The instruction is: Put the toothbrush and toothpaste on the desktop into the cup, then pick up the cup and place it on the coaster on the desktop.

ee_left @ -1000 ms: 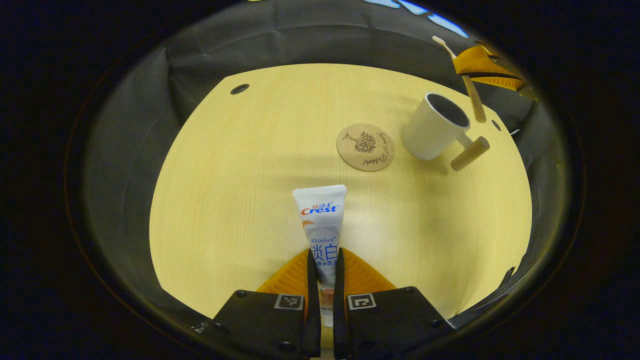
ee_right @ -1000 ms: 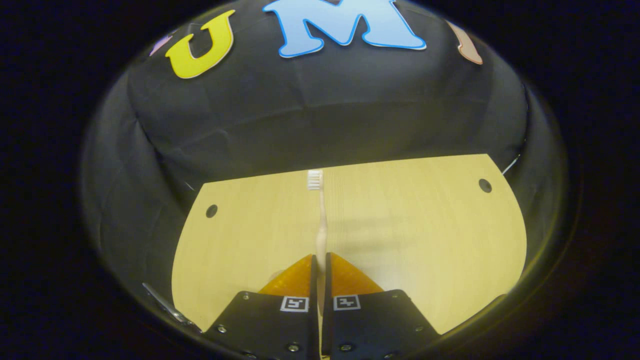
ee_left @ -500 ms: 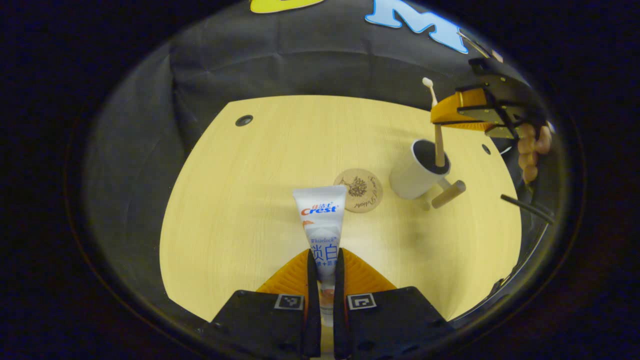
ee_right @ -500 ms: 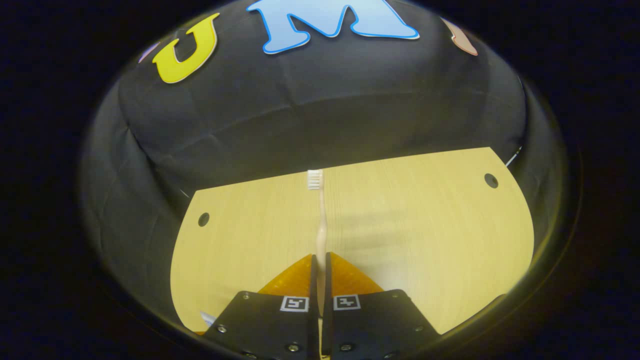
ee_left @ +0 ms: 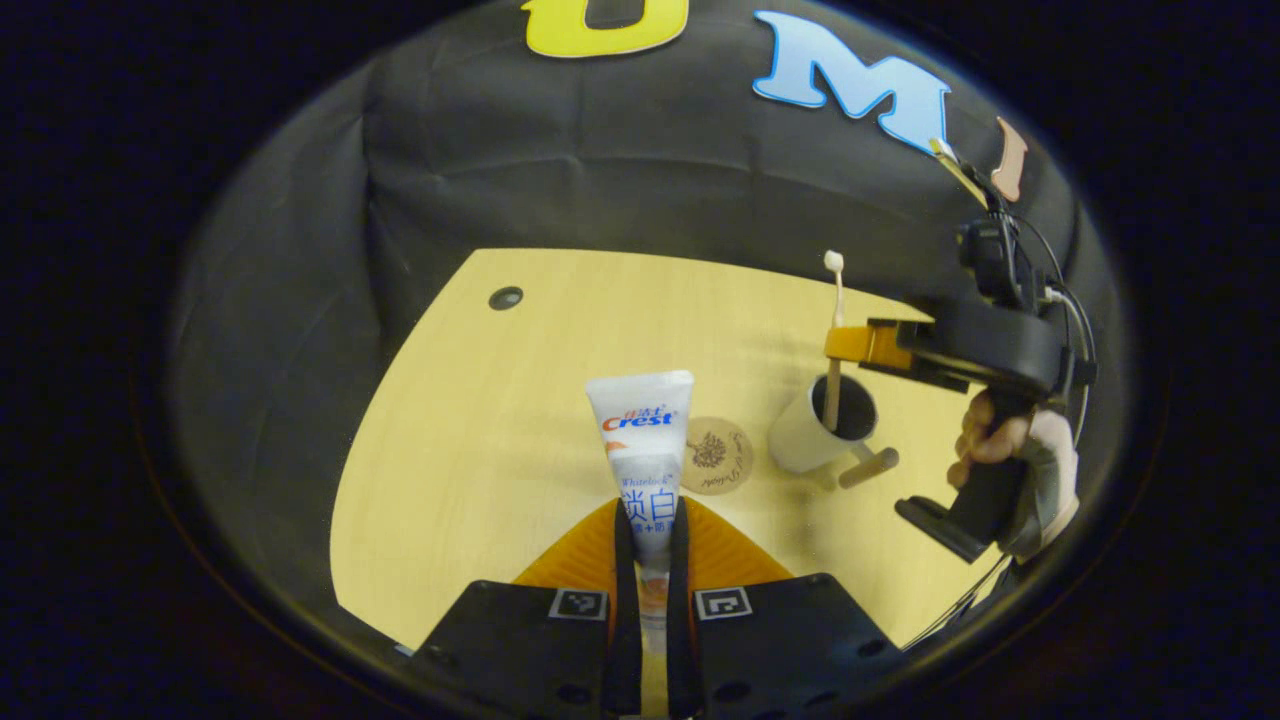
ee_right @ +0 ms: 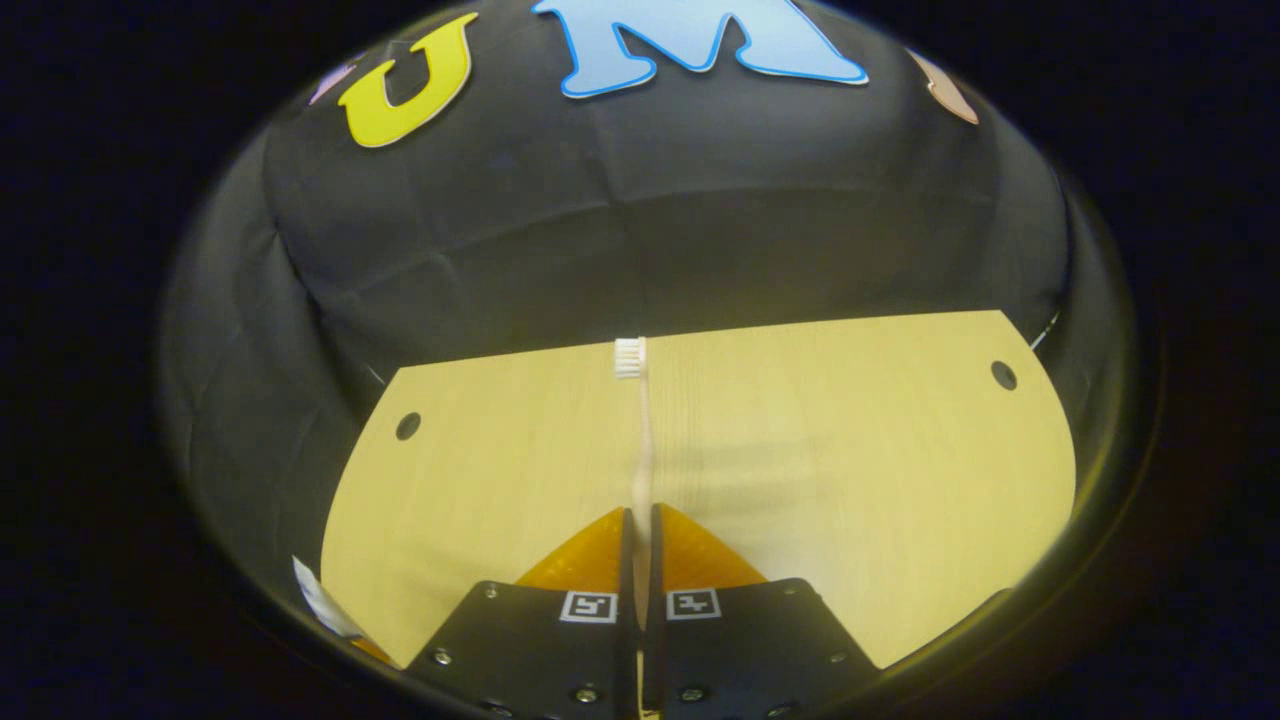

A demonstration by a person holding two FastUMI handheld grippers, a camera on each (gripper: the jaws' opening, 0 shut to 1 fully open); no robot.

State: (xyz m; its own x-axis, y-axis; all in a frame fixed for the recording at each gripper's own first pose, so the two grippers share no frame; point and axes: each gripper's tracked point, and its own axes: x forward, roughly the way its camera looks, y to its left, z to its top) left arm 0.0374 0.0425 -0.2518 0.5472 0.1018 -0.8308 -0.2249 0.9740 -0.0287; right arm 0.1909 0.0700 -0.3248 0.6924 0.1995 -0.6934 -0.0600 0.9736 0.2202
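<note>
Toothbrush [ee_left: 833, 330] upright, bristles up, its lower end dipping into the white cup [ee_left: 815, 432] on the counter [ee_left: 480, 430], pinched by the right gripper [ee_left: 845, 343]. The coaster [ee_left: 716, 455] lies just beside the cup. Toothpaste [ee_left: 643, 450] is clamped between the left gripper [ee_left: 650, 560] fingers, above the counter.

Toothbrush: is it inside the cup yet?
Partly. The toothbrush stands upright, its lower end dipping into the cup, with the right gripper clamped on it.
</note>
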